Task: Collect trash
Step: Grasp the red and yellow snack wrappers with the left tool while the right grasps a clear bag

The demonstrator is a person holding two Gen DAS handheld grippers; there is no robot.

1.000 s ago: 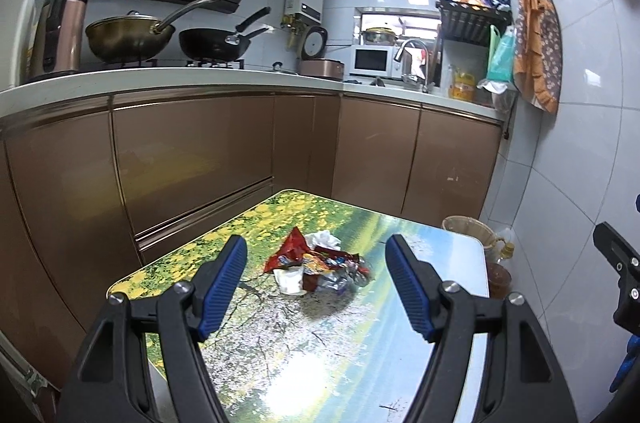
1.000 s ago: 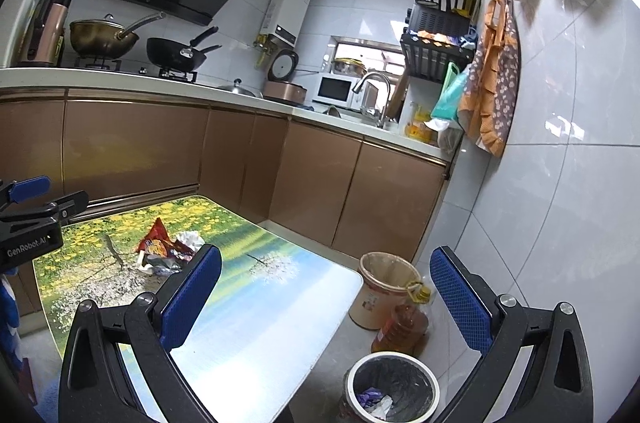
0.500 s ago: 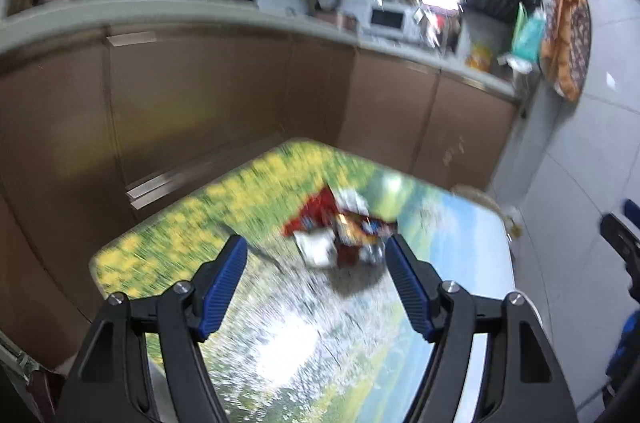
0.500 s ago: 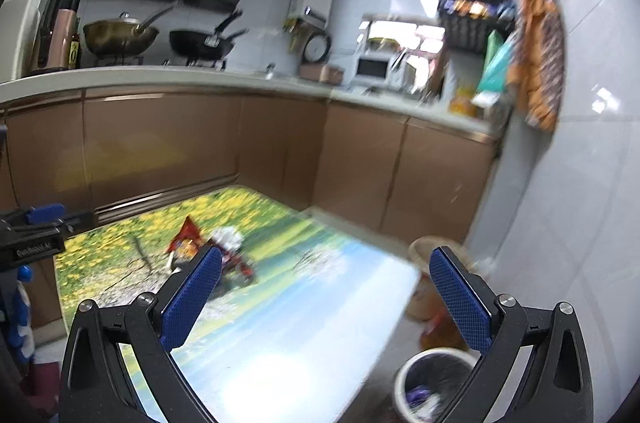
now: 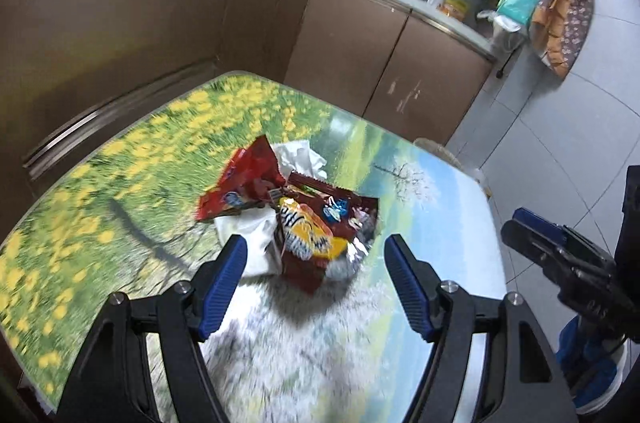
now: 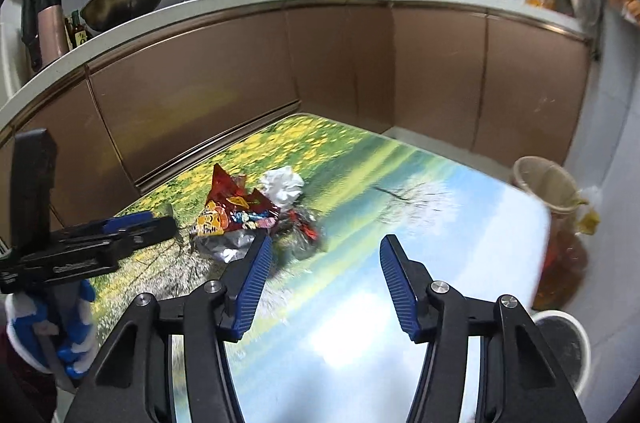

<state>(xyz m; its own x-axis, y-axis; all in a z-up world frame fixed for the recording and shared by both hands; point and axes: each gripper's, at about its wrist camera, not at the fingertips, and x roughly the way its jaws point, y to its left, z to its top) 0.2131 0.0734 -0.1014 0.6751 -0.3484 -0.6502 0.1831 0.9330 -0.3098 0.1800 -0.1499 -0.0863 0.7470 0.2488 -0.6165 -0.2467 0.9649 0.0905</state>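
Brown kitchen cabinets are filling the background, and below them a counter (image 5: 120, 183) printed with yellow flowers and blue sky is carrying the whole job. Sitting mid-frame in the left wrist view is the heap of crumpled red and orange snack wrappers and white tissue (image 5: 292, 211), lying loose on the print. The left tongs (image 5: 314, 259) are hanging spread wide apart, gripping nothing, and the heap is lying straight ahead, its near edge poking into the gap between the blue pads. The heap's long axis is running from upper left to lower right of that frame, somewhat skewed to the jaw line.

Over in the right wrist view, the same wrappers (image 6: 256, 215) are sitting up and to the left of the right tongs (image 6: 324, 259), which are also standing apart and empty, aiming mostly at bare counter. So the left looks the nearer and better lined up. A white round bin (image 6: 564, 347) is waiting on the floor at lower right, beside a tan basket (image 6: 540, 183).
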